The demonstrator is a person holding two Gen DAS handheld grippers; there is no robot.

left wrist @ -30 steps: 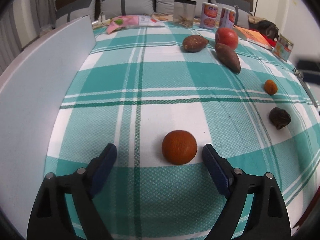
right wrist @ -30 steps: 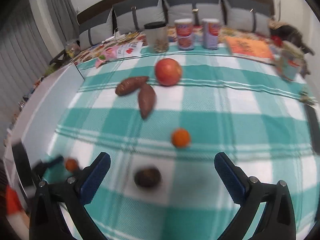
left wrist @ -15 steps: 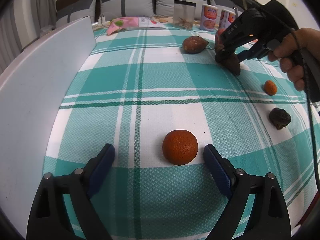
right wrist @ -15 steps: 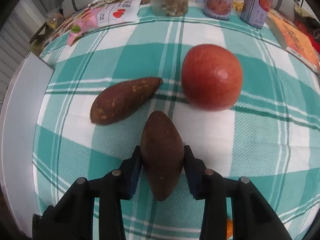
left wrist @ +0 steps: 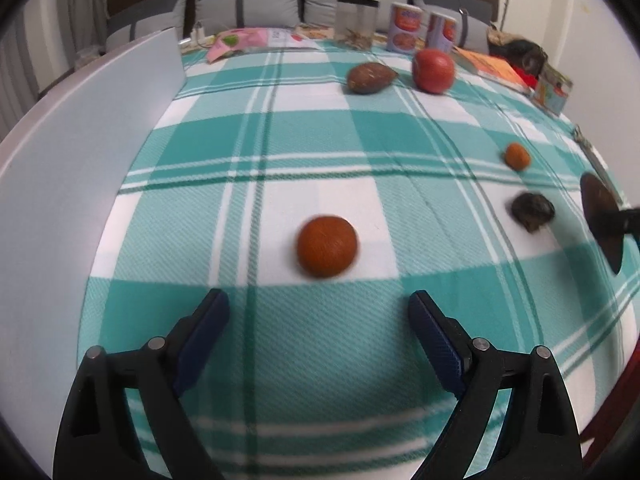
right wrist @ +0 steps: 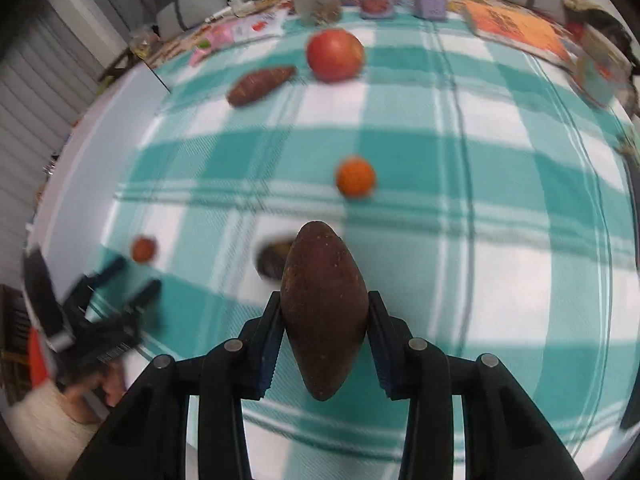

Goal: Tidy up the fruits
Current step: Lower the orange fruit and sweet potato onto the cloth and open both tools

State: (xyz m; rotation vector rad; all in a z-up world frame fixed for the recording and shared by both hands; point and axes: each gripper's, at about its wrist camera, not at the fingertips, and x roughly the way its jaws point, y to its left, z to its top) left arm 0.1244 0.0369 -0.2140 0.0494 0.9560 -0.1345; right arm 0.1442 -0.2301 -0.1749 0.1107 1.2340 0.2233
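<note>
The right gripper (right wrist: 324,328) is clamped on a brown sweet potato (right wrist: 323,312); its blue pads press both flanks at the thickest part. The tuber is smooth, dull reddish-brown, spindle-shaped with tapered ends, and stands lengthwise between the fingers at the lower centre of the right wrist view, raised above the cloth. In the left wrist view it shows at the far right edge, dark, with a black finger across it.

The left gripper (left wrist: 318,316) stands wide apart and holds nothing. A large orange (left wrist: 327,246) lies on a white square of the checked tablecloth (left wrist: 320,140) just beyond the fingertips, touching neither pad.

A white board (left wrist: 80,152) runs along the left side of the left wrist view, bordering the cloth. The middle of the cloth is bare, from the large orange up to the far row of goods. The cloth falls away at the lower right of that view.

Counted: two sweet potatoes, the held one and a second sweet potato (left wrist: 370,77) lying at the upper centre; one red apple (left wrist: 433,70) just right of it; two oranges, the large one and a small orange (left wrist: 517,156) at the right; one dark wrinkled fruit (left wrist: 533,211) below the small orange. At the far edge stand two cans (left wrist: 406,33) and one clear jar (left wrist: 356,27), with an orange book (left wrist: 496,70) to their right.
</note>
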